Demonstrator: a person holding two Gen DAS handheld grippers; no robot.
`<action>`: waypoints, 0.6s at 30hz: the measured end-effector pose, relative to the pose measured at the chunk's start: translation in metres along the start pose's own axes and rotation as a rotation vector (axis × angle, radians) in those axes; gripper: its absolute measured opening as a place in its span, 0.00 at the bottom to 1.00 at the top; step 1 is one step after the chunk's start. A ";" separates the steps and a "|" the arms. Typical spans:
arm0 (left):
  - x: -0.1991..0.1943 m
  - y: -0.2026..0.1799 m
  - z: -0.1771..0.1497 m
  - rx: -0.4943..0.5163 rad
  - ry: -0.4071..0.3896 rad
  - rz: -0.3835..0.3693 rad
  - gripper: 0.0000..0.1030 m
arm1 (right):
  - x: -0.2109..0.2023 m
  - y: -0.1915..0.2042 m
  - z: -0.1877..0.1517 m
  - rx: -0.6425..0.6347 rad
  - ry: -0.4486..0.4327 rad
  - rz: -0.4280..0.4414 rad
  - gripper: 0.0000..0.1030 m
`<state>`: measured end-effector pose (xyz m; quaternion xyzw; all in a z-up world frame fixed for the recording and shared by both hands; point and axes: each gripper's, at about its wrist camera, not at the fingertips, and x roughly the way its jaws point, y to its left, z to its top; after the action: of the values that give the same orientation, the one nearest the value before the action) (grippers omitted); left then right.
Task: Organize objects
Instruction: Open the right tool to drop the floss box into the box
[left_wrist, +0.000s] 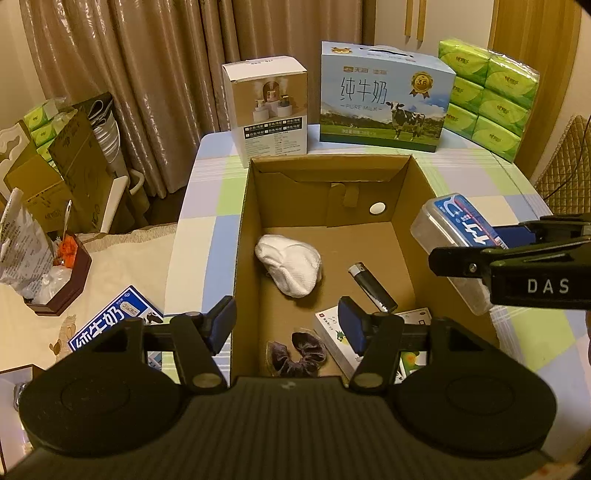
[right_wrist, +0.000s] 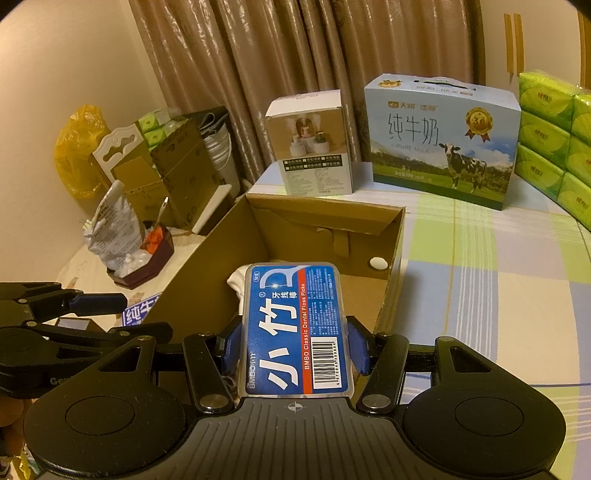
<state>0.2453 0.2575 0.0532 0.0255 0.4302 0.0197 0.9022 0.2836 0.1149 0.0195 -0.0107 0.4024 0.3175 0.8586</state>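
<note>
Open cardboard box (left_wrist: 417, 192) on checked tablecloth (left_wrist: 207, 229), near table's left edge. Inside: white cloth bundle (left_wrist: 290, 264), black lighter (left_wrist: 371, 286), dark scrunchie (left_wrist: 297, 354), small card pack (left_wrist: 334, 334), perhaps playing cards. Right gripper (right_wrist: 293, 345) clamped on dental floss pick case (right_wrist: 295, 325), held above box's right wall. Left gripper (left_wrist: 284, 323) spread apart, empty, over box's near-left corner. Milk carton (left_wrist: 384, 98), humidifier box (left_wrist: 267, 107), tissue packs (left_wrist: 487, 98) along table's far edge.

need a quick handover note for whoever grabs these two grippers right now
Right gripper: shut on the floss pick box, held above the cardboard box's right wall.
Left gripper: open, empty, at the box's near-left corner.
Already in the box: white cloth, lighter, scrunchie, card pack.
Left: lower the floss box inside and release. A milk carton lies outside, left of the table; whether it belongs is unclear.
</note>
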 end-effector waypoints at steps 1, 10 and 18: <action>0.001 0.001 0.000 0.002 0.000 0.001 0.55 | 0.002 0.000 0.001 0.002 0.001 -0.003 0.52; 0.000 0.011 -0.005 -0.017 -0.006 -0.004 0.59 | 0.001 -0.015 0.005 0.109 -0.077 0.045 0.82; -0.023 0.005 -0.020 -0.033 -0.046 -0.020 0.75 | -0.032 -0.033 -0.024 0.129 -0.060 0.003 0.84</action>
<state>0.2148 0.2617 0.0587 0.0068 0.4092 0.0174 0.9122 0.2706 0.0645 0.0177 0.0546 0.3961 0.2923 0.8687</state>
